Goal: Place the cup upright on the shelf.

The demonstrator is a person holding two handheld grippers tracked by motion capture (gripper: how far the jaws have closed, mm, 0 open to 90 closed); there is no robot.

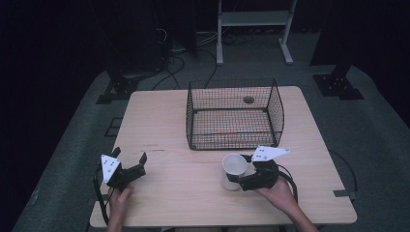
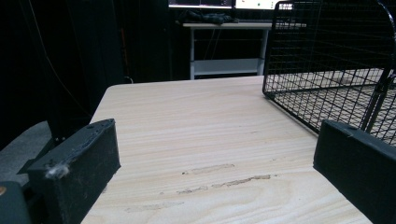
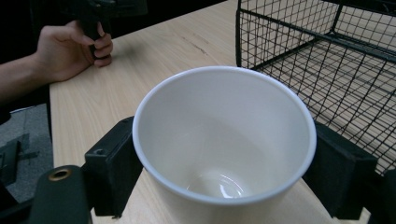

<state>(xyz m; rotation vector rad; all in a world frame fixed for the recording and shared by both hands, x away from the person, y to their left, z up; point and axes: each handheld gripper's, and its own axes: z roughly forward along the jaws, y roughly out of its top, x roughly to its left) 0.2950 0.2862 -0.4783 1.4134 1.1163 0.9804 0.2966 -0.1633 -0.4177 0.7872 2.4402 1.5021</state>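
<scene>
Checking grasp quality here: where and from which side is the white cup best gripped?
Across the upper wall just under the rim, from the person's side. The white cup stands upright and open, and the right tongs already straddle it there, clear of the wire basket.

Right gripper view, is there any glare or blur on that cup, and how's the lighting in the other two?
Right gripper view: the white cup is sharp, with a small glare spot on its bottom. High view: dim, room dark beyond the table. Left gripper view: near jaws soft, wire basket clear.
</scene>
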